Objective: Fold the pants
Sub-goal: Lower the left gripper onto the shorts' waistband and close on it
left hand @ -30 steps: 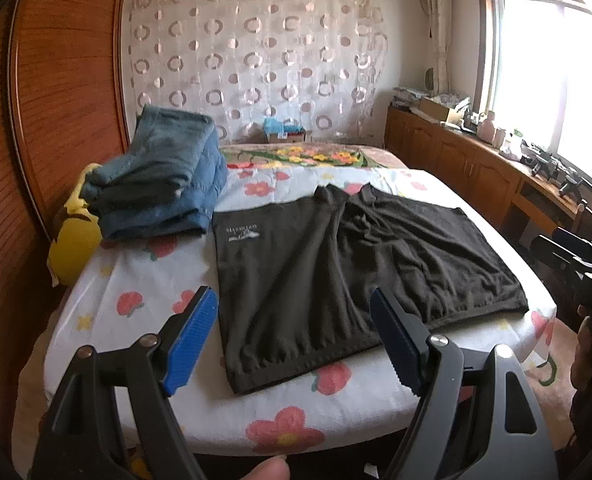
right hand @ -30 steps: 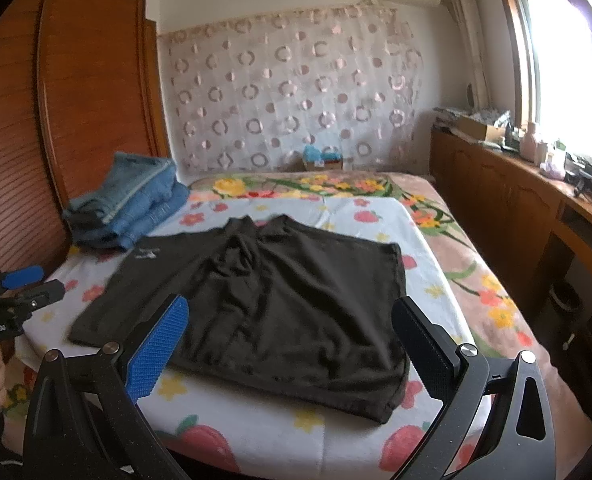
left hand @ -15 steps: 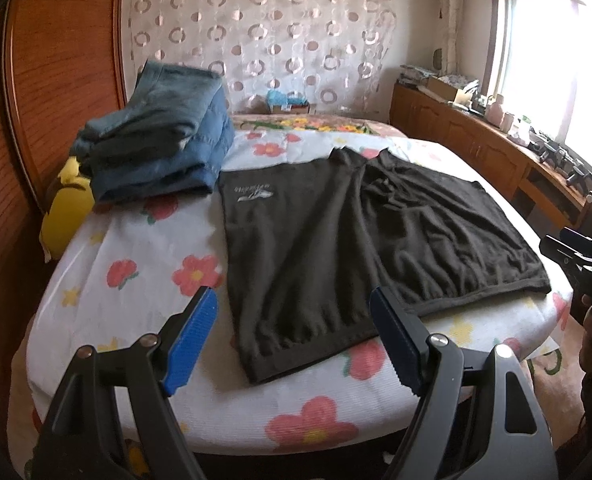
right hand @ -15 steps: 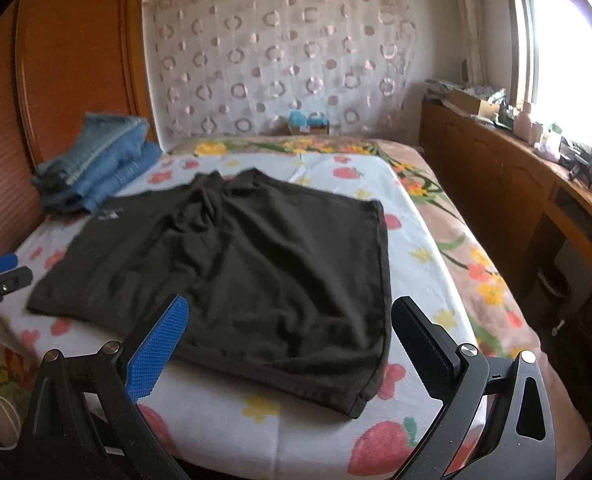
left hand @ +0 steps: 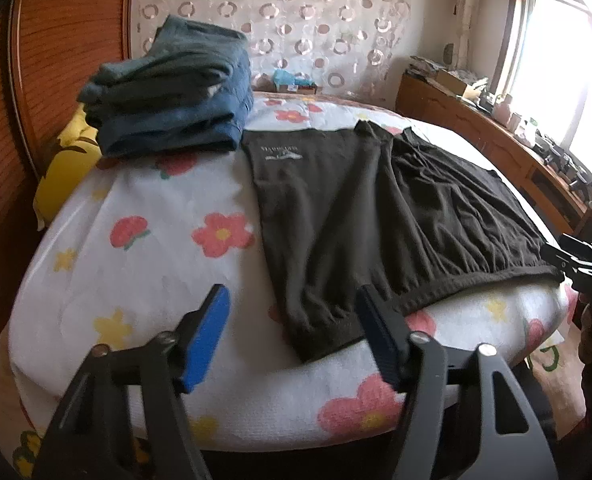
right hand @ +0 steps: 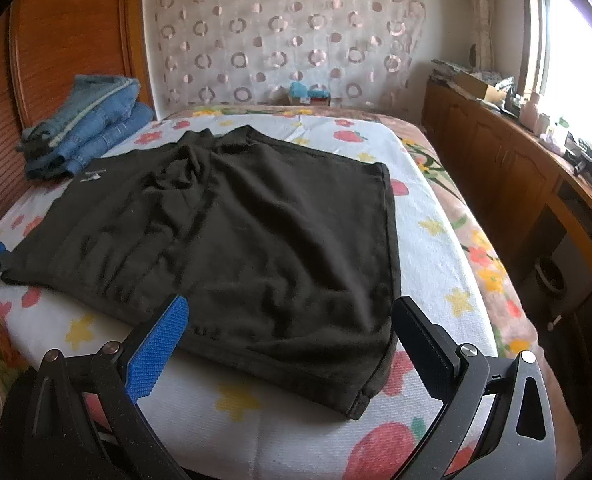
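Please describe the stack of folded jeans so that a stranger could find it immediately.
Look at the bed with the flowered sheet. The folded jeans are stacked at its far left corner, by the wooden headboard. They are blue denim and piled, while the black pants beside them lie flat.

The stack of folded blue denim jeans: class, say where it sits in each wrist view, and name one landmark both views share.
Left wrist view: the stack of folded blue denim jeans fills the upper left, just beyond the far left corner of the spread dark brown shorts.
Right wrist view: the jeans are smaller, at the left edge, beside the wooden headboard.
Shared landmark: the white curtain with circle pattern.
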A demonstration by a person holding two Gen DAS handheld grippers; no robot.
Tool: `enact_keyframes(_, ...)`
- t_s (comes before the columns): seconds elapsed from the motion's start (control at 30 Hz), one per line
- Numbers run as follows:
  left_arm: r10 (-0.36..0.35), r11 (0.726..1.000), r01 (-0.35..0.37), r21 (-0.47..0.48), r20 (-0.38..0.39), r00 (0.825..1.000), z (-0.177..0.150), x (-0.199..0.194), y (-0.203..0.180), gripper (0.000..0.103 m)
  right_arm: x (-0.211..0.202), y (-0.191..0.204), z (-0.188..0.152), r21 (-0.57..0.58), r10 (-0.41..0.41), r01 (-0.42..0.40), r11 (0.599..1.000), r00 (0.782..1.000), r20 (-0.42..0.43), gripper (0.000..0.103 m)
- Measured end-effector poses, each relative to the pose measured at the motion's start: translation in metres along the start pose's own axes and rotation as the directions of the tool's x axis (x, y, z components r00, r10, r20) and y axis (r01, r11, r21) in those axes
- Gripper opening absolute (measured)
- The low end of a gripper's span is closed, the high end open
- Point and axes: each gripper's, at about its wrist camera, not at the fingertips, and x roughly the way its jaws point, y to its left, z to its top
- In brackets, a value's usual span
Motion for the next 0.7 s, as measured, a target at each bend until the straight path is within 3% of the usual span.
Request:
enact_keyframes(0.2,-0.004,1.000,0.004,0.021,-0.013,1.000,-0.005,0.004,-0.001,0.037,0.007,-0.002,-0.003,0.001,-0.001,0.001,1.000,1.000,-0.029,0.103)
enact_keyframes(0.43,0.013,0.999,-0.013,0.044,-0.006,1.000,-0.006,0.002,-0.001,0.024,0.012,-0.004,-0.009,0.008,-0.001,0.001,1.000,0.999,-0.047,0.103)
enact_keyframes(0.7,0.007,0.995,-0.007,0.095,-0.006,1.000,-0.005,0.003,-0.011,0.002,0.015,-0.010,-0.013,0.028,0.009,-0.007,1.000,0.999,-0.052,0.103)
